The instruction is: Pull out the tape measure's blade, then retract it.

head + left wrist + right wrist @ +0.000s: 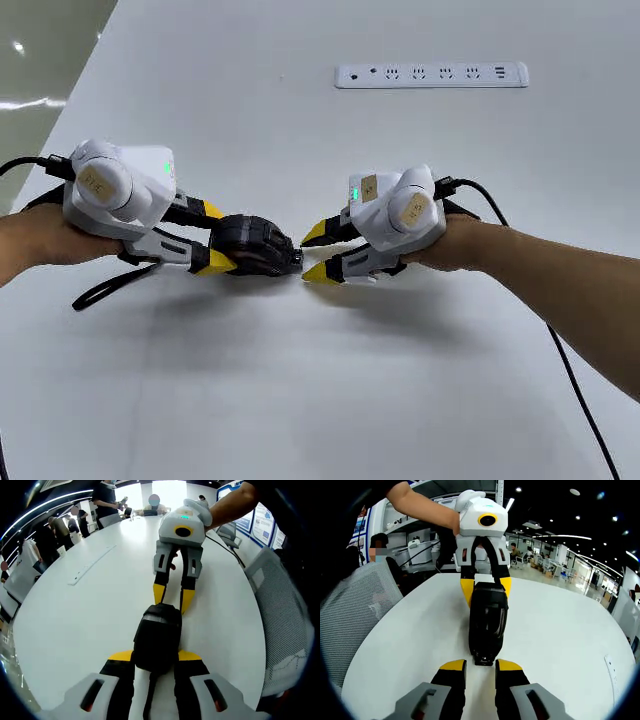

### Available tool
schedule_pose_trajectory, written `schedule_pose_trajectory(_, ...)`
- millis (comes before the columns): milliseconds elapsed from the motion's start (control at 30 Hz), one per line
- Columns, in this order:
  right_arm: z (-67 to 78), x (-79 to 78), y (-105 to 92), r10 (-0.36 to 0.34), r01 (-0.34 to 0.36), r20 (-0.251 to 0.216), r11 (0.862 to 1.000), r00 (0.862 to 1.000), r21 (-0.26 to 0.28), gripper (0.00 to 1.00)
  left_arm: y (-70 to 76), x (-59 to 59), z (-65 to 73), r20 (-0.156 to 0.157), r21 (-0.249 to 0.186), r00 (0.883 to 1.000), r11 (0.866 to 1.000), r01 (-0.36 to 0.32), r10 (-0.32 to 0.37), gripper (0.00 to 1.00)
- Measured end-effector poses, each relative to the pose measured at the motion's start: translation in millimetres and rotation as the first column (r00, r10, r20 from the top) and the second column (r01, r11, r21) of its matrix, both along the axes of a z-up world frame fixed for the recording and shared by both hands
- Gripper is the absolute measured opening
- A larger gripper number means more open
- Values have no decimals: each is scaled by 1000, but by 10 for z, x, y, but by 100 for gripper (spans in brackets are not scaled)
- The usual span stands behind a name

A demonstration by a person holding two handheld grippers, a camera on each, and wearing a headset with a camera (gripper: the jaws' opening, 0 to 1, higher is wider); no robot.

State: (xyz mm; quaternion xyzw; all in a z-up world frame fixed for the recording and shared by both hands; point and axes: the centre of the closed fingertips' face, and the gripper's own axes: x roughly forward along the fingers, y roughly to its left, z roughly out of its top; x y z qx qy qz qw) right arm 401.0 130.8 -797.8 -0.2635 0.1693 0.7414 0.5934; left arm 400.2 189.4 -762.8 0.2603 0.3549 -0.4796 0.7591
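We're pinching the black tape measure (255,245) by its body in the left claw (215,238), low at the white table (300,390). The right claw (312,253) is facing it, spread, with its yellow tips flanking the case's front end without gripping it. A white power strip (430,75) is lying well behind, toward the table's far side.
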Motion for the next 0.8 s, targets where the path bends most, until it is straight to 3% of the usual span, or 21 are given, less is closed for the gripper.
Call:
schedule_pose_trajectory(300, -25, 33, 68, -4, 4, 14, 1000, 1000, -8, 12, 1, -13, -2, 3, -7, 1000, 1000, 18, -18, 24)
schedule_pose_trajectory(800, -13, 17, 48, -19, 18, -7, 1000, 1000, -12, 9, 7, -14, 3, -6, -20, 1000, 1000, 16, -16, 24)
